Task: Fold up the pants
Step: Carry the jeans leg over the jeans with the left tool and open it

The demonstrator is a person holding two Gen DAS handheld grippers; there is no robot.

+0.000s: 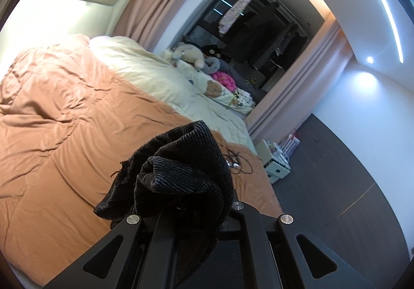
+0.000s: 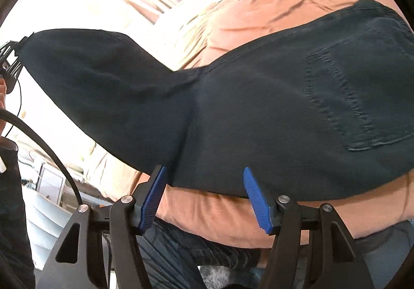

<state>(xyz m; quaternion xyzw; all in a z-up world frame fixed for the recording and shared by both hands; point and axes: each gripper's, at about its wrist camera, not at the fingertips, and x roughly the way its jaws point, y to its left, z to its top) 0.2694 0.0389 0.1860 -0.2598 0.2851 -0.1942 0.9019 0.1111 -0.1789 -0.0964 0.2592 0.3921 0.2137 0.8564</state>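
The pants [image 2: 258,108] are dark denim with a stitched back pocket. They lie across the orange duvet [image 2: 271,12] on the bed. One leg stretches up and left to my left gripper [image 2: 11,61], which holds its end. In the left wrist view my left gripper [image 1: 186,201] is shut on a bunched hem of the pants [image 1: 181,170], which hides the fingertips, lifted above the duvet [image 1: 64,121]. My right gripper [image 2: 204,172] is open, its blue pads [image 2: 152,198] at the near edge of the pants, holding nothing.
A cream sheet [image 1: 145,69] and several soft toys [image 1: 191,56] lie at the bed's far end. A black cable [image 1: 238,162] lies on the duvet near the bed's edge. A white storage unit [image 1: 274,159] stands on the dark floor [image 1: 336,198] beside the bed.
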